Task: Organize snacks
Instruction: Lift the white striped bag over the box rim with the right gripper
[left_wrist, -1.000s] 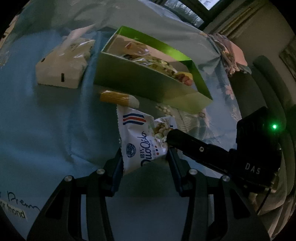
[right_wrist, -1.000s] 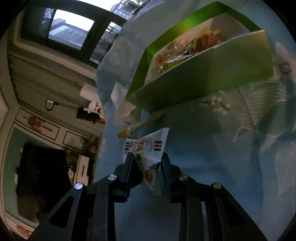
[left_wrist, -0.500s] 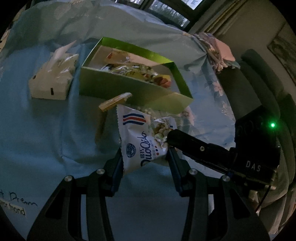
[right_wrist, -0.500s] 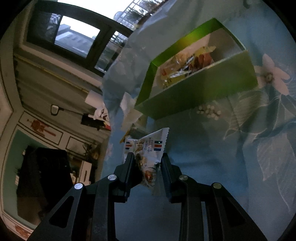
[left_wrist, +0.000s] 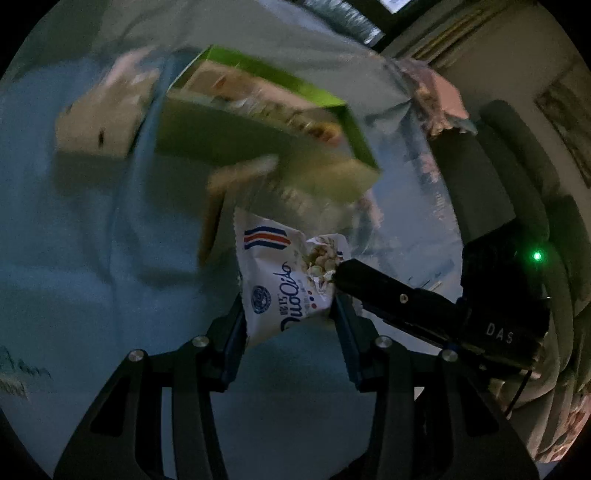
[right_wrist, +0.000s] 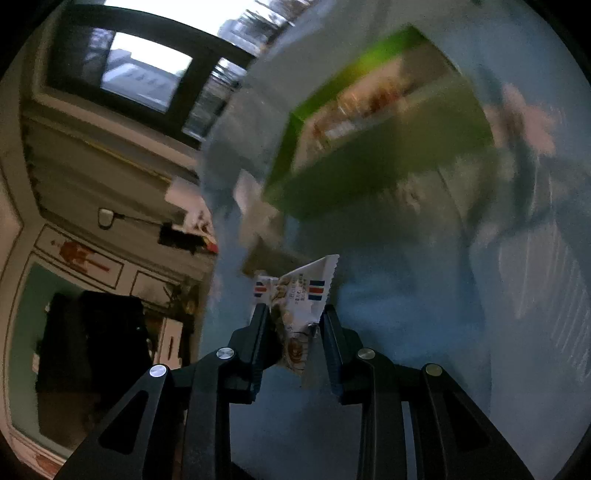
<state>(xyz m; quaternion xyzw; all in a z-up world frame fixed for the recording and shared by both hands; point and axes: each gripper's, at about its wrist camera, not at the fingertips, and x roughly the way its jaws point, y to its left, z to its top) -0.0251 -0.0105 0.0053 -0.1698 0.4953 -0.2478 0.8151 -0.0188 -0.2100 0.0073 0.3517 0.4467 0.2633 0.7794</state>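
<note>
Left hand-held gripper (left_wrist: 289, 314): jaws closed on the near end of a white snack packet (left_wrist: 286, 275) with red-and-blue stripes and blue lettering; packet is held clear of the surface and stands up between the fingers. Right hand-held gripper (right_wrist: 291, 325): jaws clamped on the same packet, seen edge-on and crumpled in the right wrist view (right_wrist: 301, 306); in the left wrist view its black finger (left_wrist: 369, 284) meets the packet's right edge, with the right unit's camera body and a lit green lamp (left_wrist: 537, 255) behind it. So both grippers grip one packet, near centre, above the pale blue cloth (left_wrist: 92, 266) covering the tabletop. Beyond the packet, far centre: an open green box (left_wrist: 236, 140) lying on the cloth, with several wrapped snacks inside; contents blurred, not identifiable. Just in front of the box's near wall, a long yellowish snack stick (left_wrist: 236, 177), also blurred. Left of the box: a white tissue pack (left_wrist: 99, 122). Far right: a dark grey chair (left_wrist: 517, 155). Right wrist view, far left: a window (right_wrist: 144, 74) with daylight.
</note>
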